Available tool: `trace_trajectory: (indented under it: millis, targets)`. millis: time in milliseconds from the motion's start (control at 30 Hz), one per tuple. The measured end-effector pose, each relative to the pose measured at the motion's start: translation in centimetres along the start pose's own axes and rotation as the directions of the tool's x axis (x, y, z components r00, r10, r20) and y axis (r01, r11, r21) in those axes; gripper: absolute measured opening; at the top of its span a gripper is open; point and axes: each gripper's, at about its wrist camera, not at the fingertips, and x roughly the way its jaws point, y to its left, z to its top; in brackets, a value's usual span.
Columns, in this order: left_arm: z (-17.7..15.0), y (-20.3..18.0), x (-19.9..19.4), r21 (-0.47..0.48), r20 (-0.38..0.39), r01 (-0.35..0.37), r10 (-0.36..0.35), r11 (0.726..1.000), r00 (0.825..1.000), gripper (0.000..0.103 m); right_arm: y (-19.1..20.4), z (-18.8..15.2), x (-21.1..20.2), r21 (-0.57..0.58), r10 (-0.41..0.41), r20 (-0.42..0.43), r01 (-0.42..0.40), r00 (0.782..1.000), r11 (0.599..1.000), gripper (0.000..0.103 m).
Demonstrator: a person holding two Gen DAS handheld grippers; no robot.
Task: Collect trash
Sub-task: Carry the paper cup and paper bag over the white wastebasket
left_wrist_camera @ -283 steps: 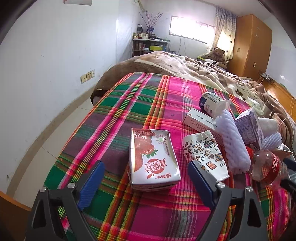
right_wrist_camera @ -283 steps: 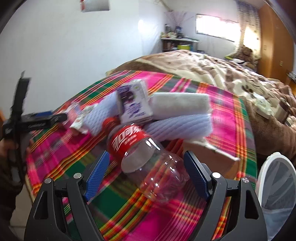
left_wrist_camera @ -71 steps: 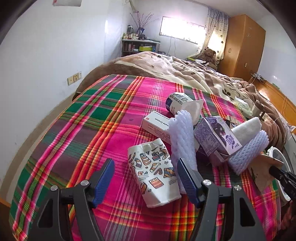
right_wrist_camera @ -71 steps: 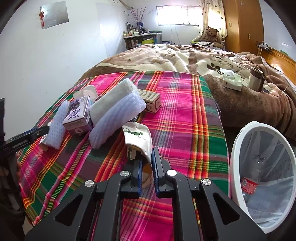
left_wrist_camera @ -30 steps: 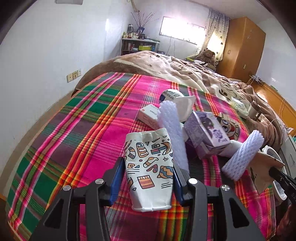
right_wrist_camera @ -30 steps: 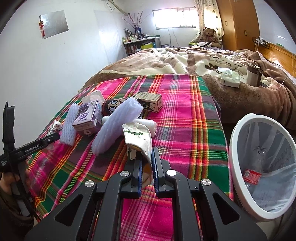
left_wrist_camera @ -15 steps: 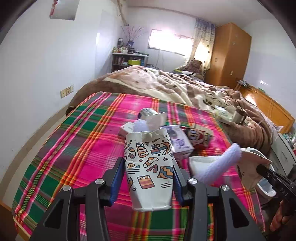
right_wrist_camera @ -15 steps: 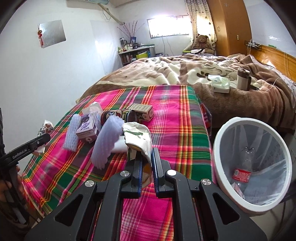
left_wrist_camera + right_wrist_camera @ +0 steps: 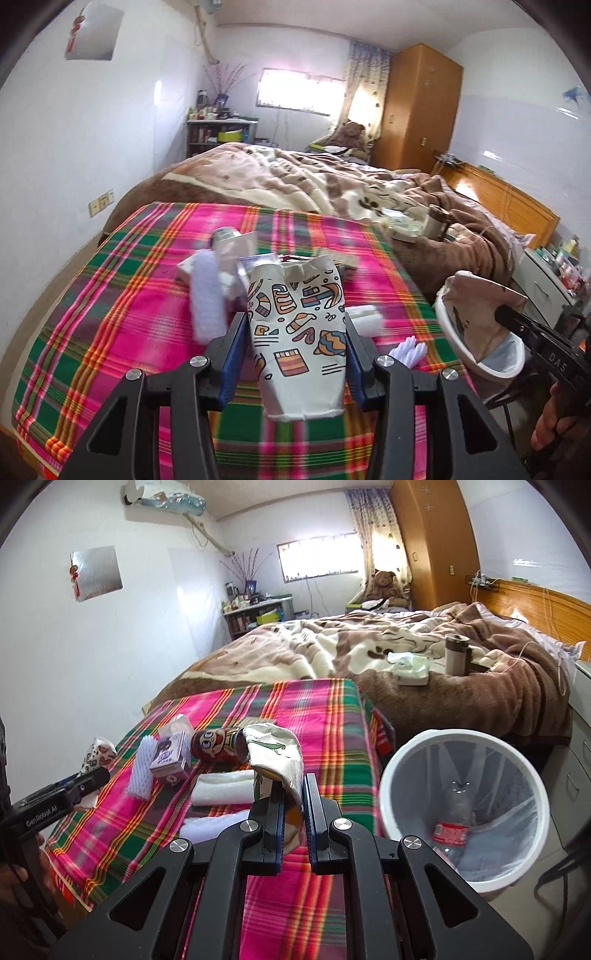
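Observation:
My left gripper (image 9: 295, 325) is shut on a white paper cup with coloured doodles (image 9: 299, 336) and holds it above the plaid blanket (image 9: 122, 295). My right gripper (image 9: 293, 794) is shut on a crumpled beige paper bag (image 9: 273, 753), held up over the blanket's right part, left of the white trash bin (image 9: 461, 812). The bin holds a clear plastic bottle with a red label (image 9: 452, 830). The bag and bin also show in the left wrist view (image 9: 476, 321). On the blanket lie a white foam net sleeve (image 9: 142, 771), a purple carton (image 9: 170, 760), a red can (image 9: 218, 744) and white foam rolls (image 9: 225, 786).
A brown blanket (image 9: 406, 657) covers the far bed, with a tissue pack (image 9: 410, 666) and a flask (image 9: 456, 653) on it. A wooden wardrobe (image 9: 417, 110) stands at the back, a shelf (image 9: 218, 133) by the window. A white cabinet (image 9: 580, 738) stands right of the bin.
Both grippers have risen and pulled back from the blanket with their loads. The right gripper with the bag has come closer to the bin, which now looks larger.

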Motion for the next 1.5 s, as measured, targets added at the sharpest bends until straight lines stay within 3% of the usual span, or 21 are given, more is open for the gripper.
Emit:
trace_trajectory:
  millis: [500,833,1133,1500]
  targets:
    - [0.8,-8.8,0.0,0.106,0.023,0.119,-0.122,0.987,0.992,0.047,-4.7,0.1,-3.0,0.056,-0.092,0.068,0.089,0.993,0.994,0.010]
    - [1.0,-15.8,1.8,0.190,-0.002,0.231,-0.234,0.954,0.972,0.048,-8.3,0.2,-4.3,0.093,-0.163,0.078,0.156,0.984,0.983,0.010]
    - [0.0,-21.0,3.9,0.234,-0.055,0.324,-0.320,0.917,0.946,0.048,-12.2,-0.1,-4.1,0.149,-0.225,0.044,0.217,0.973,0.965,0.010]
    - [-0.7,-25.2,6.3,0.260,-0.104,0.358,-0.343,0.897,0.934,0.048,-14.7,-0.3,-2.9,0.133,-0.257,-0.008,0.256,0.966,0.958,0.010]
